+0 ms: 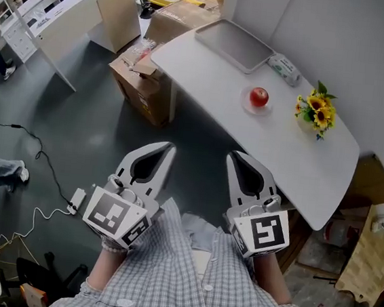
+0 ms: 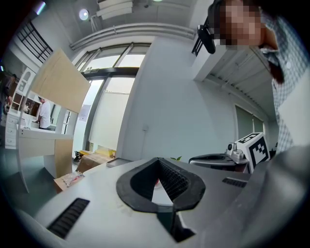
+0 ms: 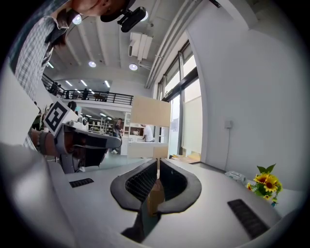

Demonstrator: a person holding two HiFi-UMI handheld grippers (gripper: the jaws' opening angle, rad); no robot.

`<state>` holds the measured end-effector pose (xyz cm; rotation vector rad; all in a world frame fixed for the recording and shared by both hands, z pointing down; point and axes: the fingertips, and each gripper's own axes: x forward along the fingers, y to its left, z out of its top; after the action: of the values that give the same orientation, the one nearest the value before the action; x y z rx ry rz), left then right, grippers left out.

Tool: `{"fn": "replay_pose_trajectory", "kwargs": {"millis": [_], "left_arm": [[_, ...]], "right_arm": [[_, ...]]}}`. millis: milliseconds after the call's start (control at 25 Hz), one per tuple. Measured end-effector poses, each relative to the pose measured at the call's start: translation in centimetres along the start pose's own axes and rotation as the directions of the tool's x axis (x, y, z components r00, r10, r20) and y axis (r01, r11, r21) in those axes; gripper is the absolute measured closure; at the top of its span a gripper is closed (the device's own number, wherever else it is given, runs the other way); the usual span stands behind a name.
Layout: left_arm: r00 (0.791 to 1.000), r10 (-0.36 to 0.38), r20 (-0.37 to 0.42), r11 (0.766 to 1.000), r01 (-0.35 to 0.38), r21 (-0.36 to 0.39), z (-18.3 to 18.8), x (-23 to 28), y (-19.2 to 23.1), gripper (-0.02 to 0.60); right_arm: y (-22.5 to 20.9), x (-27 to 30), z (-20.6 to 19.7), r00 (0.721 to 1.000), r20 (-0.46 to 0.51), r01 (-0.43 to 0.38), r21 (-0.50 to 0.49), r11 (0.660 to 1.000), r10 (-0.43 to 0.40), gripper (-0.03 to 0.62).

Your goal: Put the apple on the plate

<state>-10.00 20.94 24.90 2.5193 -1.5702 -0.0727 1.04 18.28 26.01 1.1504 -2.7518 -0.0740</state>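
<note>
So here's where we're at: the apple (image 1: 259, 96) is sitting on a small plate (image 1: 244, 103) on the white table (image 1: 300, 161), upper right of centre in the head view. Up and left of it on the same table there's a grey tray (image 1: 234, 45), with a tissue pack (image 1: 283, 67) just beside the tray's right end, and a bunch of yellow flowers (image 1: 316, 111) off to the right of the apple.

Both our grippers are down in the lower middle of the frame, over the dark floor and well apart from the apple. The left gripper (image 1: 169, 146) is clenched with nothing in it, and its own view shows the tips meeting (image 2: 157, 159). The right gripper (image 1: 235, 155) is the same deal, jaws together and empty (image 3: 158, 162).

Cardboard boxes (image 1: 144, 86) sit by the table's left end.
</note>
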Motion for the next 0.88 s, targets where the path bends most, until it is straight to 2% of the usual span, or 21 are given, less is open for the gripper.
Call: {"fn": "replay_pose_trajectory", "kwargs": {"millis": [240,680,880], "left_arm": [[1.000,-0.022,-0.010,1.000,0.022,0.009,0.3,2.1,-0.4,0.572],[0.993,-0.111,-0.037,0.993,0.112,0.033,-0.1,7.1,-1.4,0.572],[0.986,-0.160,-0.036,0.986,0.162,0.031,0.2,9.7,-0.5,0.572]], "right_arm": [[-1.8,-0.3,-0.3,1.000,0.000,0.028,0.005,1.000,-0.028,0.565],[-6.5,-1.0,-2.3,0.989,-0.029,0.143,0.040,0.989,-0.142,0.565],[-7.8,0.2,-2.1,0.983,-0.023,0.182,0.012,0.983,-0.182,0.565]]}}
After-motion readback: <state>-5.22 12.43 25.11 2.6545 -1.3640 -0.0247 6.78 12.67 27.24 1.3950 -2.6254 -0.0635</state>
